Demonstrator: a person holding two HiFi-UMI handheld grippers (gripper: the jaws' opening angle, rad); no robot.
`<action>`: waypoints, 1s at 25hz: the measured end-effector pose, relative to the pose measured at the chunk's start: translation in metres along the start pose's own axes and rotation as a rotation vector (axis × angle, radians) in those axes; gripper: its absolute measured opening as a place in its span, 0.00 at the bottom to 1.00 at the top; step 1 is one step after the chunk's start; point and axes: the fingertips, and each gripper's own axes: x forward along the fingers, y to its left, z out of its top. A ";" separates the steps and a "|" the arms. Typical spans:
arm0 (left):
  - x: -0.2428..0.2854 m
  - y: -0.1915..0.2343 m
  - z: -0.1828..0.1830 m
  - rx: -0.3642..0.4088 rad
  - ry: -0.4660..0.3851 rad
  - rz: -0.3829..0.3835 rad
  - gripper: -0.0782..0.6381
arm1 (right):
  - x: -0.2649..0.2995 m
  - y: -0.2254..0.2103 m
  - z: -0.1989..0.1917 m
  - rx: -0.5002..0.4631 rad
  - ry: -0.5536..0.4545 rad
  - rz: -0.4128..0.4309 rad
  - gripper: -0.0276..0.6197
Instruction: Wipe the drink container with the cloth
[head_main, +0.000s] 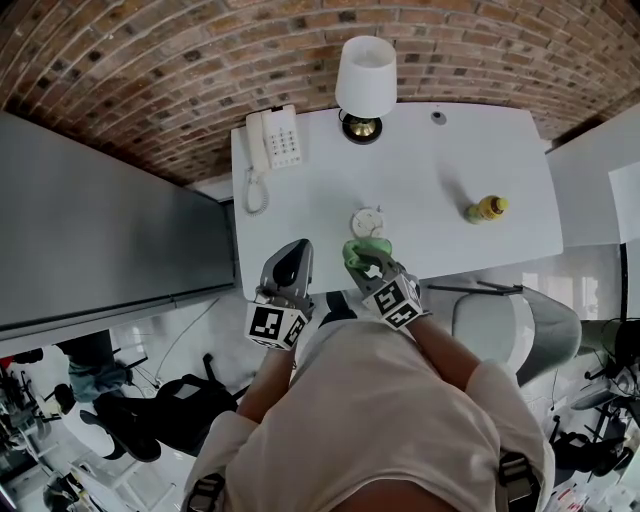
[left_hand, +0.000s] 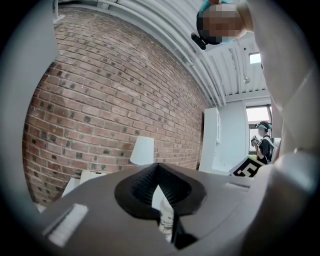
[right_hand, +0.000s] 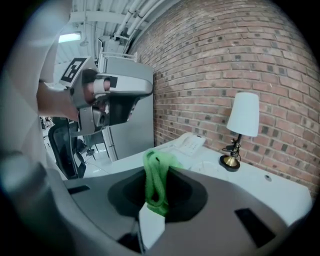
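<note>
- The right gripper (head_main: 366, 262) has its jaws pinching a green cloth (right_hand: 157, 181). The cloth is bunched into a thick fold that stands up past the jaw tips. That leaves a soft pad out front for rubbing, and I judge this to be the reason for the grip.
- The left gripper (head_main: 293, 262) has its jaws pressed together, with nothing I can identify between them. It hangs just beside the right one at the near edge of the bench (head_main: 420, 165). It looks free to steady something, though that is only a guess.
- The bottle (head_main: 487, 208), yellow with a yellow cap, sits on the bench well apart from both grippers, off to the person's right. Nothing touches it, so the wiping has not begun.
- A round white object (head_main: 368, 221) lies on the bench near the cloth, and I cannot tell what it is.
- A lamp (head_main: 365, 80) and a phone (head_main: 272, 140) stand along the far edge by the brick wall, clear of the path to the bottle.
- The next move probably calls for carrying the cloth rightward to the bottle. The bottle looks light and unsupported, so a one-sided push could slide or tip it unless the left jaws brace it.
</note>
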 end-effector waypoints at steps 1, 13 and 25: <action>0.000 -0.001 0.001 0.004 -0.007 -0.007 0.12 | -0.001 0.001 0.001 0.016 -0.007 0.006 0.14; 0.012 -0.010 0.003 0.020 -0.013 -0.017 0.12 | -0.066 -0.035 0.024 0.183 -0.126 -0.064 0.14; 0.018 -0.019 0.006 0.029 -0.025 -0.014 0.12 | -0.099 -0.120 0.035 0.176 -0.164 -0.254 0.14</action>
